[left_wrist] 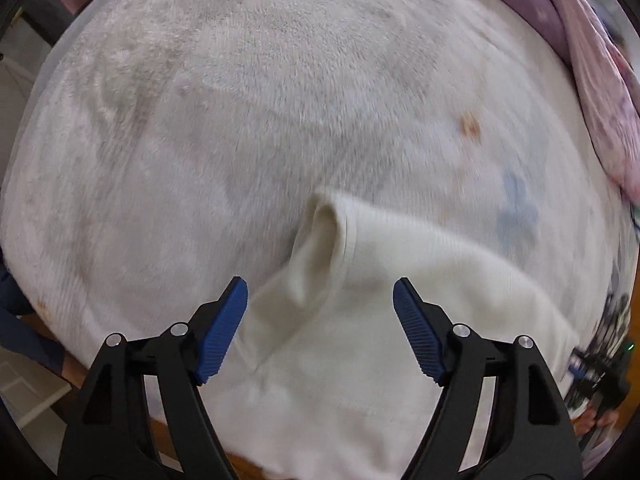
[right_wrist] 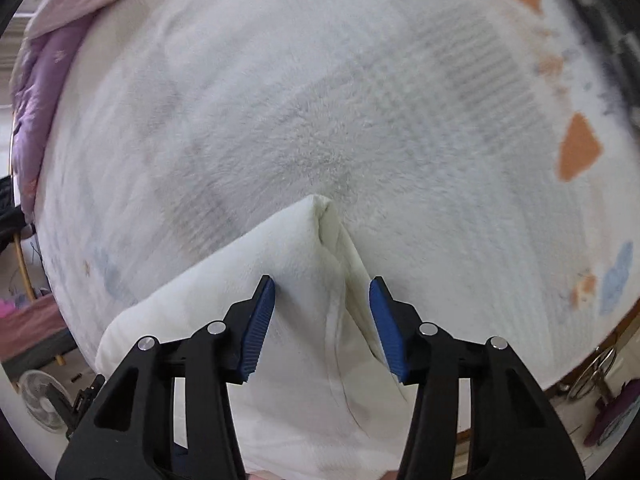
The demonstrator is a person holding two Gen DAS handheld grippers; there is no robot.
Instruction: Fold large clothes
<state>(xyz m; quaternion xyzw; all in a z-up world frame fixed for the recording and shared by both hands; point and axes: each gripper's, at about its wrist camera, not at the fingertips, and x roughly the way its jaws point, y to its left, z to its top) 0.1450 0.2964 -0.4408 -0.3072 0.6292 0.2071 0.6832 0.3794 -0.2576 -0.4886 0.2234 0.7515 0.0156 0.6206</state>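
A cream-white knit garment [left_wrist: 400, 320] lies on a fluffy white blanket [left_wrist: 240, 120] that covers the bed. In the left wrist view a raised fold of it [left_wrist: 320, 240] stands up between and just beyond my left gripper [left_wrist: 320, 300], whose jaws are wide open and empty. In the right wrist view the same garment [right_wrist: 288, 264] forms a peaked corner [right_wrist: 324, 208]. My right gripper [right_wrist: 322, 300] is open, with that peak of cloth lying between its blue pads [right_wrist: 260, 320], not clamped.
A purple and pink quilt [left_wrist: 592, 92] is bunched along the bed's far edge; it also shows in the right wrist view [right_wrist: 40, 72]. The blanket [right_wrist: 360, 100] has orange and blue patches. A small fan [right_wrist: 44, 400] and floor clutter sit beyond the bed edge.
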